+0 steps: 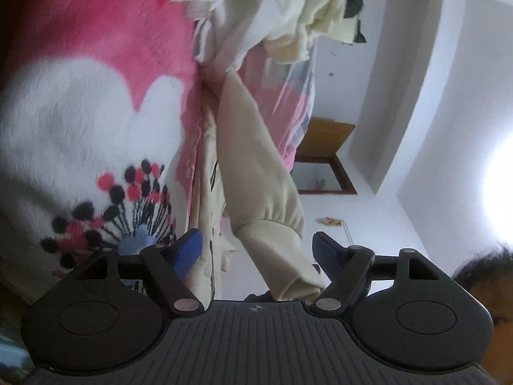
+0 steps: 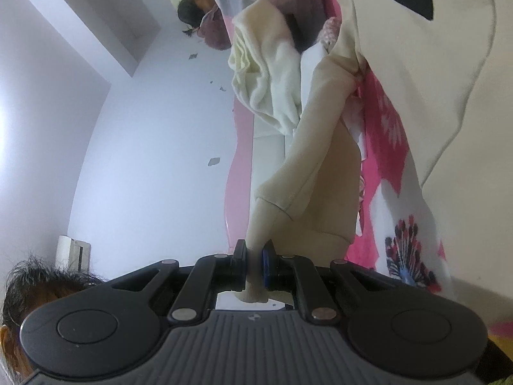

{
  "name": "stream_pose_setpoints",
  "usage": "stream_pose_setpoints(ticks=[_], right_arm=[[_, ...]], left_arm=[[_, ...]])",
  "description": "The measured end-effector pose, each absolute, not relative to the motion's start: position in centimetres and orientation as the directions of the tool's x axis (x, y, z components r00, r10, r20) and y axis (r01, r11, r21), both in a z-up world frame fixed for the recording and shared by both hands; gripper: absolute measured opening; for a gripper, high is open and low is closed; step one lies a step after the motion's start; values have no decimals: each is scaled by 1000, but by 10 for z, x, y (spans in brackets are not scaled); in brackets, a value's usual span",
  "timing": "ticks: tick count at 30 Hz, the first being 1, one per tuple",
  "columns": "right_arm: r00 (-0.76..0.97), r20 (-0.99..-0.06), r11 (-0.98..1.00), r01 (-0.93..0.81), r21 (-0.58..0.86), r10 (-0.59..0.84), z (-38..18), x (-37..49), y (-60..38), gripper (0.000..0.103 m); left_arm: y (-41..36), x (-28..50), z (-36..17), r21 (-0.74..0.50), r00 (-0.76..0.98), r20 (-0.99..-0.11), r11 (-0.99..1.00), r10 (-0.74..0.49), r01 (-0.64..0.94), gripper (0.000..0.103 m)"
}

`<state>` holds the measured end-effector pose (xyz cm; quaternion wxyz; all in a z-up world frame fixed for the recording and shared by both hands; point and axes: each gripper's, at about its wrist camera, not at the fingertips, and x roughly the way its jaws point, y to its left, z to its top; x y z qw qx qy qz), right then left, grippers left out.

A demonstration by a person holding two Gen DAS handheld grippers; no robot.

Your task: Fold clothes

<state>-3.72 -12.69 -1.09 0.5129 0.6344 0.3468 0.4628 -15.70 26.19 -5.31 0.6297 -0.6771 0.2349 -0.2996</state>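
Observation:
A beige sweatshirt lies on a pink blanket with white flowers (image 1: 80, 80). One of its sleeves (image 1: 253, 147) runs toward my left gripper (image 1: 258, 250). That gripper is open, and the sleeve's cuff (image 1: 272, 250) lies loose between its blue-padded fingers, closer to the right one. In the right wrist view my right gripper (image 2: 255, 256) is shut on the cuff of the other sleeve (image 2: 320, 160). The sleeve is stretched from the sweatshirt's body (image 2: 433, 80), which bears a black print. Both views are rolled on their side.
A heap of cream and white clothes (image 1: 288, 16) (image 2: 266, 73) lies on the blanket past the sweatshirt. White walls fill the far side, with a wood-framed opening (image 1: 323, 160). A person's hair (image 2: 35, 285) shows at the frame edge. Another person (image 2: 198, 9) stands far off.

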Motion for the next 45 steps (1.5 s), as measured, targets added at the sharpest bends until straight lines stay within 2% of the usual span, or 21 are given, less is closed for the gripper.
stream_pose_setpoints(ticks=[7, 8, 9, 11, 12, 15, 18, 22, 29, 34, 37, 45], right_arm=[[310, 223, -226, -26, 974, 924, -17, -43, -125, 10], [310, 217, -220, -26, 975, 926, -18, -43, -126, 10], [309, 212, -214, -26, 976, 927, -18, -44, -126, 10], [307, 184, -181, -37, 983, 934, -17, -44, -127, 10], [306, 171, -164, -49, 985, 937, -15, -44, -127, 10], [297, 127, -96, -115, 989, 946, -4, -44, -127, 10], [249, 63, -14, -191, 981, 967, 13, -39, -110, 10], [153, 4, 45, -314, 948, 988, 42, -32, -63, 10], [70, -79, 102, -440, 892, 994, 74, -21, 31, 10], [111, -70, 109, -398, 911, 991, 81, 2, 81, 10], [168, -53, 121, -422, 898, 984, 97, 16, 100, 10], [302, 126, 37, -479, 877, 945, 145, 41, 110, 10]], left_arm=[[234, -141, -52, -983, 668, 169, -175, -725, 59, 75], [231, -140, -50, -983, 665, 172, -171, -727, 67, 70], [229, -139, -45, -987, 666, 158, -145, -729, 75, 54], [228, -139, -36, -992, 670, 125, -90, -732, 87, 38], [230, -139, -32, -995, 678, 98, -57, -728, 82, 24], [247, -142, -12, -996, 709, 32, 40, -704, 85, 11], [269, -146, 26, -965, 735, -76, 235, -674, 116, 9], [298, -144, 88, -849, 761, -238, 509, -604, 139, 8], [347, -123, 142, -637, 788, -431, 767, -439, 78, 7], [376, -94, 165, -578, 811, -456, 815, -366, 43, 5], [386, -66, 193, -572, 828, -428, 818, -362, 62, 4], [379, -10, 260, -475, 828, -383, 856, -409, 203, 4]])
